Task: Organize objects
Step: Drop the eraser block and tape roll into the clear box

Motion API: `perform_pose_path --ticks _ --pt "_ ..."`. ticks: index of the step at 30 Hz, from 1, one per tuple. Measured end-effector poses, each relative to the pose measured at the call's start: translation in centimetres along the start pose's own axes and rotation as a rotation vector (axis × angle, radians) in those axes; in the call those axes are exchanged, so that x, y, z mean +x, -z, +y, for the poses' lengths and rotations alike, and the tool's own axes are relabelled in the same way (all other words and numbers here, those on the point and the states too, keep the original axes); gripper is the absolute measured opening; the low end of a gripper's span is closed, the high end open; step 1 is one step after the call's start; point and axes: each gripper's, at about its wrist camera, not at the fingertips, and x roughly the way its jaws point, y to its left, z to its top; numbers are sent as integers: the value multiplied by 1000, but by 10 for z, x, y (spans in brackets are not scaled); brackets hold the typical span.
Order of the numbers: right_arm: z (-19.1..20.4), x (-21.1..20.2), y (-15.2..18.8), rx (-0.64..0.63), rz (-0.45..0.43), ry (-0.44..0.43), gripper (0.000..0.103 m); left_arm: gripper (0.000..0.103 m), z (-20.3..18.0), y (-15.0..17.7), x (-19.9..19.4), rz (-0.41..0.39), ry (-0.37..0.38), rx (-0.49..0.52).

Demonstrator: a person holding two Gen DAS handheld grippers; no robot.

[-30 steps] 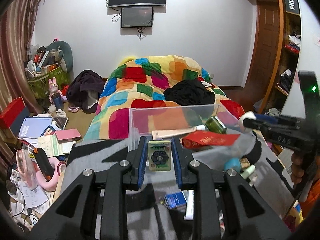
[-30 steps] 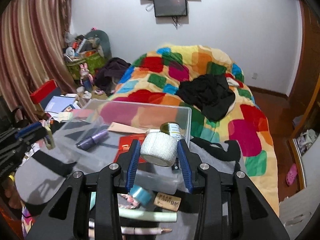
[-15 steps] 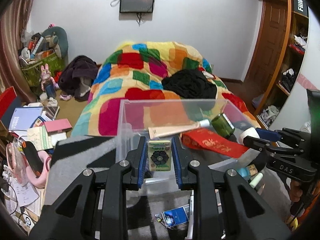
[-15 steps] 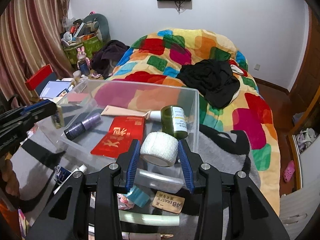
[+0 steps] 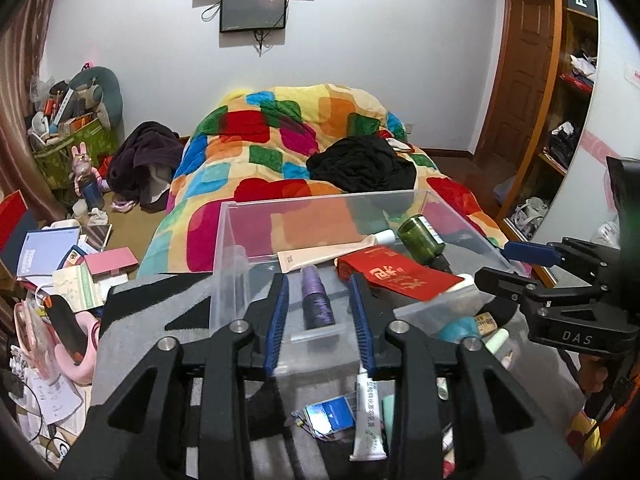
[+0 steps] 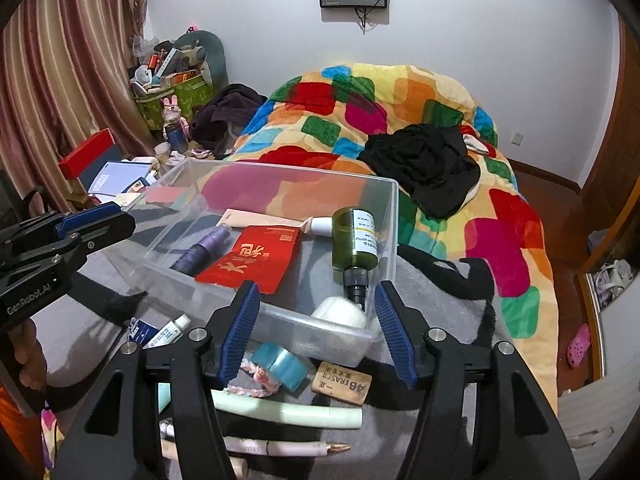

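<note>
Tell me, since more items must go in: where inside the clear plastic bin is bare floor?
The clear plastic bin has bare floor at its far end, behind the beige tube, and between the red envelope and green glass bottle. The near right corner, with the white gauze roll, is crowded.

Far past the jaws lies a bed with a bright patchwork blanket. A heap of black clothes sits on it. High above the jaws, a small dark screen hangs on the white wall. Off to the left of the jaws hangs a striped curtain, with a green bag full of stuff near it.
</note>
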Motion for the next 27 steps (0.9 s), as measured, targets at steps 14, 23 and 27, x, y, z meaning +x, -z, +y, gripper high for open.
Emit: perform_pose_path --ticks 14,23,27 --pt "-11 -33 14 11 -41 30 72 70 -8 18 -25 3 -16 19" --pt "-33 -18 39 66 35 53 75 70 -9 47 -12 90 -1 29" --pt "-40 -2 48 91 80 55 75 59 -11 57 0 135 5 38"
